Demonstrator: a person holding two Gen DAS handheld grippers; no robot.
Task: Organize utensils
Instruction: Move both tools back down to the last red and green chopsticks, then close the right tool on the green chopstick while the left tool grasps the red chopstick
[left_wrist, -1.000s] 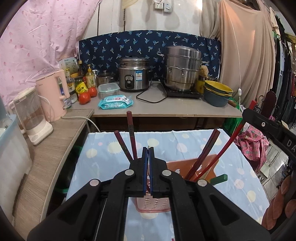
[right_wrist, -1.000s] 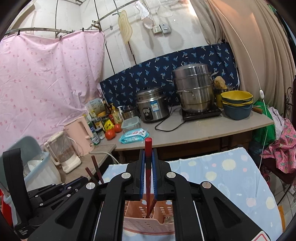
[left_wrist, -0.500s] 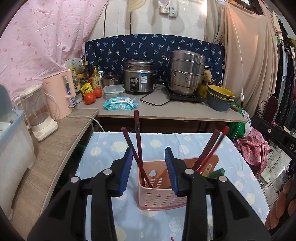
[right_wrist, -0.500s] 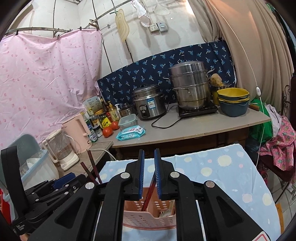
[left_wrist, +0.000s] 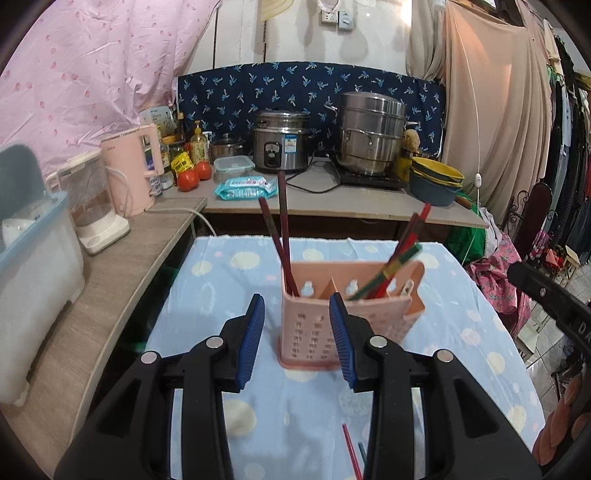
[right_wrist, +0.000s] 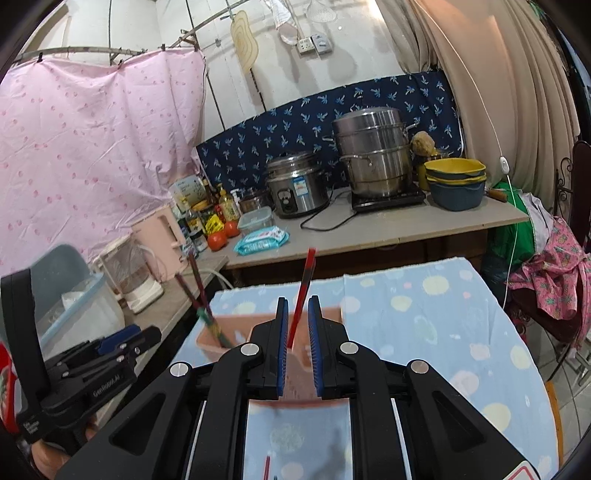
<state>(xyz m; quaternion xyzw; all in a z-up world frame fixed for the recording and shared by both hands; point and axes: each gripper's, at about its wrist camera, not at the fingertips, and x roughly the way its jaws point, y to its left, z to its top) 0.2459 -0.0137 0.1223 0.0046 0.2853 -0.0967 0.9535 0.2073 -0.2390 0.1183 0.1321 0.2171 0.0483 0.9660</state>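
Chopsticks: two dark ones (left_wrist: 280, 225) lean in the left compartment of the holder, several red and green ones (left_wrist: 397, 264) in the right; a second ago I had a pair pinched in each tool, and now both pairs stand free.
Table: I see the blue sun-print cloth (left_wrist: 207, 295) under everything, more of it showing than before.
Holder: pink perforated basket (left_wrist: 317, 325) stands upright on the cloth, farther ahead of my left tool than a second ago.
Left gripper (left_wrist: 297, 332): jaws apart with nothing between them; they were shut a second ago.
Right gripper (right_wrist: 297, 343): jaws slightly apart; a red chopstick (right_wrist: 303, 288) shows in the gap behind them, not pinched, where before they clamped it.
Loose sticks: a red one (left_wrist: 351, 448) lies flat on the cloth near me.
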